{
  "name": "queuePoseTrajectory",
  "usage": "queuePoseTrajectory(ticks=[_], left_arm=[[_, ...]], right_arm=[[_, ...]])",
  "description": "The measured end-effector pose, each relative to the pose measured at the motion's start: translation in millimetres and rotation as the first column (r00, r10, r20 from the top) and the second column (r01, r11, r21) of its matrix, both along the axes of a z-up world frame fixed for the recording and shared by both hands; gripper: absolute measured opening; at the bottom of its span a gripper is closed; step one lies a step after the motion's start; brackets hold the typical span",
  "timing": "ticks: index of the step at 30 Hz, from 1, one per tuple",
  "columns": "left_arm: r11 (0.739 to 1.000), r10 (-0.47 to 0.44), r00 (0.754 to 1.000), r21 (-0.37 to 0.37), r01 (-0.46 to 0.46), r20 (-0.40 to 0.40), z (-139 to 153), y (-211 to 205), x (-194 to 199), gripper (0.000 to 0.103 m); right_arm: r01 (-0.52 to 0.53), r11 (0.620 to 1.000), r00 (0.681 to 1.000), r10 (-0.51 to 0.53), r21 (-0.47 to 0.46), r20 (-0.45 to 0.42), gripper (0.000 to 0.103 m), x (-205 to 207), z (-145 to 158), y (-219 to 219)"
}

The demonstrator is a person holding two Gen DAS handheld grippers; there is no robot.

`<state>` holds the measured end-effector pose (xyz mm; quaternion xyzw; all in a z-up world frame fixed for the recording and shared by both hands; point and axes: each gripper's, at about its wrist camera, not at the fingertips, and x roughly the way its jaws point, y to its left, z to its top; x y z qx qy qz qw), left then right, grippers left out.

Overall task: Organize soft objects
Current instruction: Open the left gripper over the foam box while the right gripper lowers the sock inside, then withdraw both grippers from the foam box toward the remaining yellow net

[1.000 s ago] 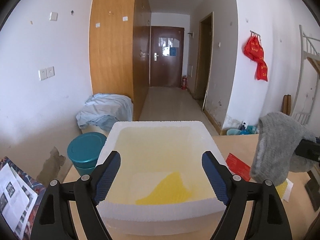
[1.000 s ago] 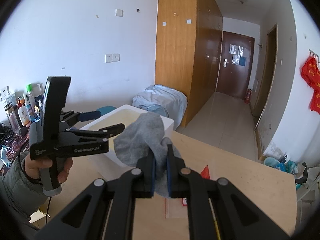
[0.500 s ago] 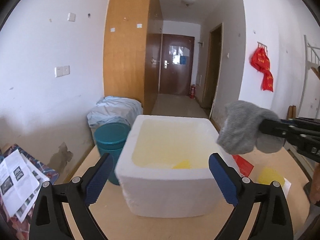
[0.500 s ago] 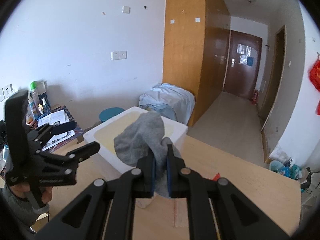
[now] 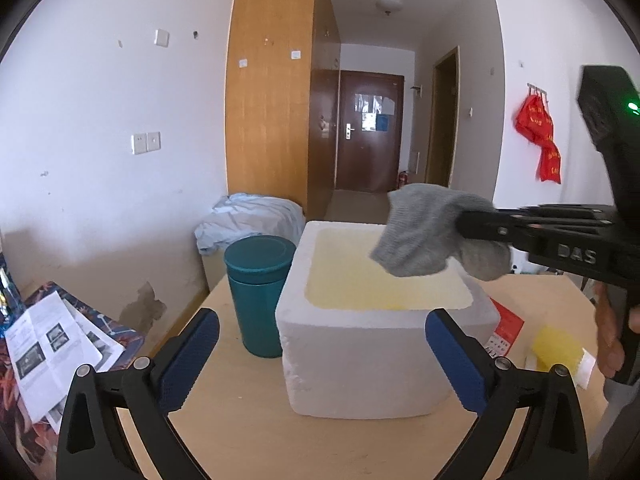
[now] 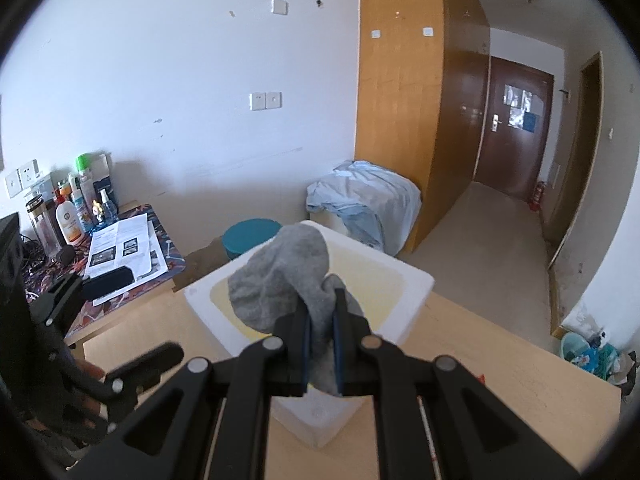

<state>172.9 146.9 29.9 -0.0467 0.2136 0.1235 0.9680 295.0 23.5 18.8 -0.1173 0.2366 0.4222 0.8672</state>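
sock [image 6: 280, 276], grey knit, is clamped in my right hand-held gripper [image 6: 320, 350], hanging over the open foam box [image 5: 360, 360] on the table [image 5: 248, 432]. in left wrist view it droops off the jaws over the box's right side, above the yellowish inside. it reads as v. light, floppy, no stiffness: bunches up, folds over itself, tail sags under the pads. not fragile, not slippery; knit grips the pads fine. pinch is on a gathered fold near the middle w/ a big lobe sticking up ahead of the jaws. i judge that hold ok for a drop, since it'll just fall limp once let go, but a loose end could catch on the rim, so release should be well over the opening.

left hand-held gripper [image 5: 322, 354] has jaws wide apart w/ nothing between them; they've just been opening further. it points at the box's near wall, w/ the teal cup [image 5: 258, 292] just beside the box on the left.

yellow cloth [image 5: 556, 350] lies on the table right of the box, looks equally soft. i'd pinch it by a raised edge or fold.
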Motion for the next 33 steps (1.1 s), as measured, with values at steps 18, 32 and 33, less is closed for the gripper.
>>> queuePoseTrajectory(ticks=[18, 32, 33], left_arm=[[0.999, 0.039, 0.999, -0.016, -0.039, 0.009, -3, 15, -14, 0.103], [0.999, 0.031, 0.999, -0.019, -0.031, 0.011, -3, 12, -14, 0.103], [0.999, 0.029, 0.999, -0.020, -0.029, 0.012, -2, 12, -15, 0.103]], right_arm=[[0.026, 0.999, 0.996, -0.028, -0.026, -0.083, 0.012, 26, -21, 32], [0.065, 0.998, 0.996, -0.066, -0.009, -0.060, 0.065, 20, -15, 27], [0.066, 0.998, 0.996, -0.067, -0.011, -0.062, 0.065, 20, -15, 27]])
